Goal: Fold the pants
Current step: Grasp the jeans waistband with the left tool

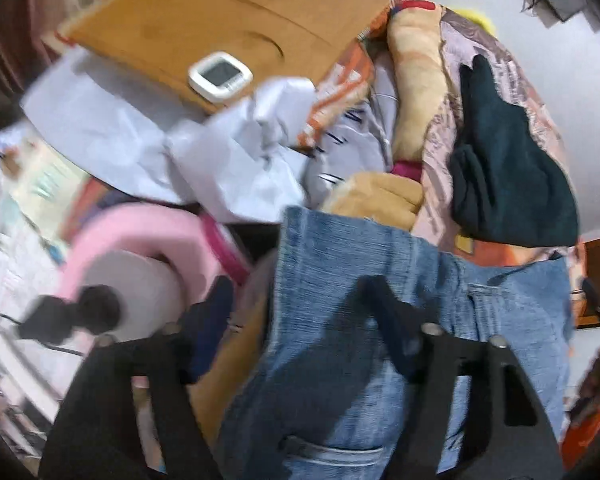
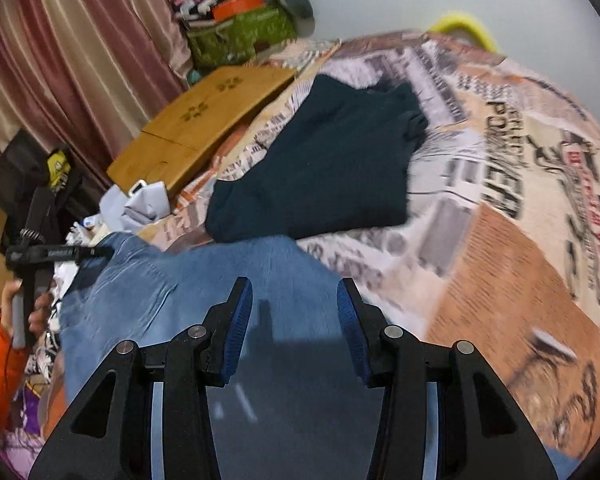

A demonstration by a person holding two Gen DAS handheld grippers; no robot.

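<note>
The blue jeans (image 1: 340, 320) fill the lower middle of the left wrist view, lying over the patterned bedspread. My left gripper (image 1: 296, 292) hovers over the jeans with its fingers wide apart and nothing between them. In the right wrist view the jeans (image 2: 204, 284) spread from the left to under my right gripper (image 2: 294, 300), which is open above the denim. The left gripper (image 2: 60, 254) shows there at the far left, held by a hand in an orange sleeve, at the jeans' left edge.
A folded dark green garment (image 2: 320, 164) lies on the bedspread (image 2: 500, 208) beyond the jeans. A wooden board (image 1: 220, 28) with a white timer (image 1: 220, 76), crumpled paper (image 1: 236, 152), a plush toy (image 1: 416, 80) and a pink item (image 1: 140, 240) crowd the left side. Curtains (image 2: 80, 60) hang behind.
</note>
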